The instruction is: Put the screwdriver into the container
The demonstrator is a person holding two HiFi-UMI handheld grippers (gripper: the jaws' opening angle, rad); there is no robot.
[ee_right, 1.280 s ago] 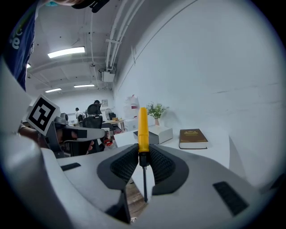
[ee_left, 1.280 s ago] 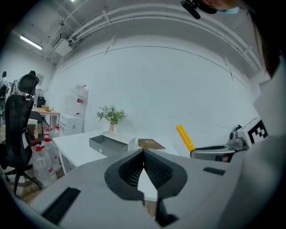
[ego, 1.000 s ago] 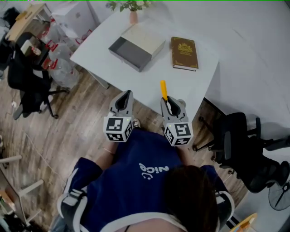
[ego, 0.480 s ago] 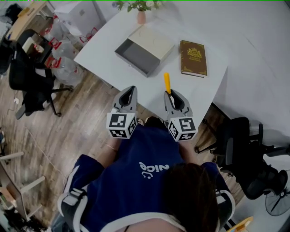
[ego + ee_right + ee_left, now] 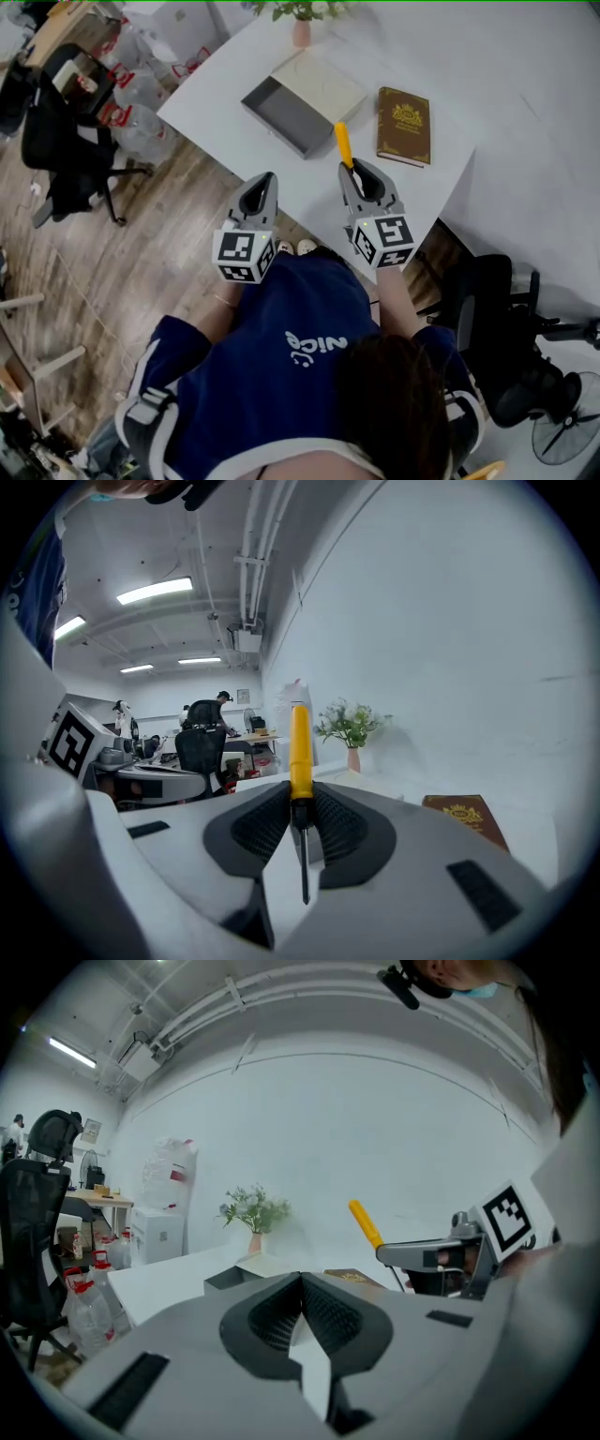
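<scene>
**While the right gripper (image 5: 357, 174) clamps the screwdriver (image 5: 343, 145), the left gripper (image 5: 262, 183) is closed on nothing**

Where the right gripper's pads (image 5: 337, 825) meet, they pinch the screwdriver at the dark collar between its yellow handle and its thin metal shaft. The jaws stand only as far apart as that collar is thick. The handle sticks out forward past the fingertips, while the shaft runs back between the jaws toward the gripper body. From the head view the handle points over the near edge of the white table (image 5: 217, 101) toward the container (image 5: 281, 111) — an open grey tray, its near corner close to the handle tip but not touching it. A brown book (image 5: 404, 125) lies on the table beside the container. The left gripper hangs off the table edge with its jaws pressed together at the tips.
</scene>
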